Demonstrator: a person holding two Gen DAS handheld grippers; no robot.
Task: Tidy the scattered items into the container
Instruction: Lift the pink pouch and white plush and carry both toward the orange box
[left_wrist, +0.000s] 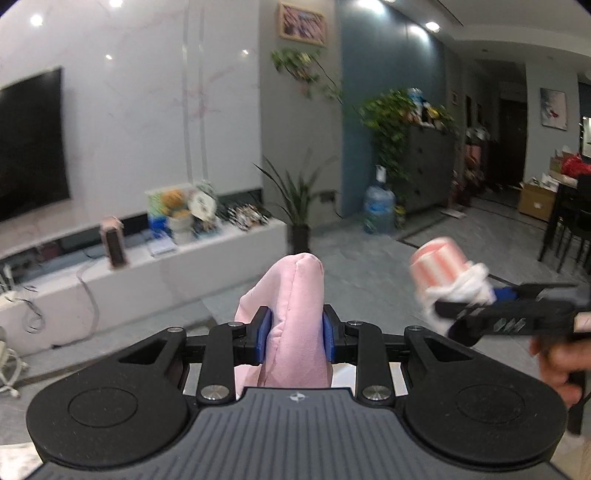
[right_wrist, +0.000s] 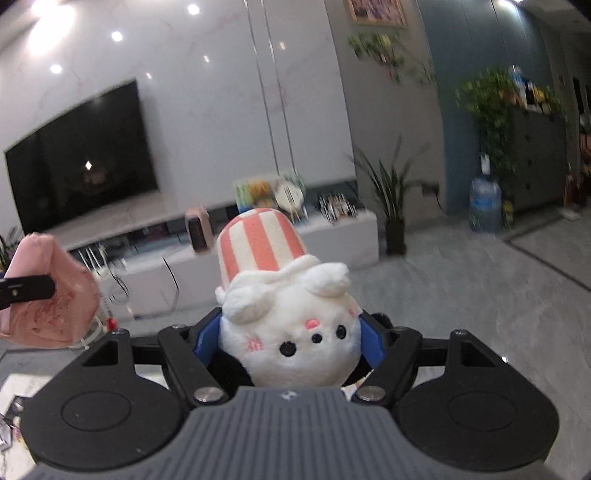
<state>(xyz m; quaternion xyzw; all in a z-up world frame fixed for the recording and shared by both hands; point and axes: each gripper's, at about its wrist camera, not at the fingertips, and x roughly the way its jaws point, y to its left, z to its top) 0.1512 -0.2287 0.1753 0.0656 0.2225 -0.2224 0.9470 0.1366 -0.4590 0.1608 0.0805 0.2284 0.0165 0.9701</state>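
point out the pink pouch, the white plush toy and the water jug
pink pouch (left_wrist: 295, 314): left wrist view, on its cloth between the blue pads
white plush toy (right_wrist: 295, 332): right wrist view, on its face
water jug (left_wrist: 379, 209): left wrist view, on its blue body

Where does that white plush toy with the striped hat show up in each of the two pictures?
Left wrist view: the white plush toy is at the right edge, blurred, held in the right gripper.
Right wrist view: the toy fills the centre, clamped between the blue pads.
Shared landmark: the blue water jug on the floor by the blue wall.
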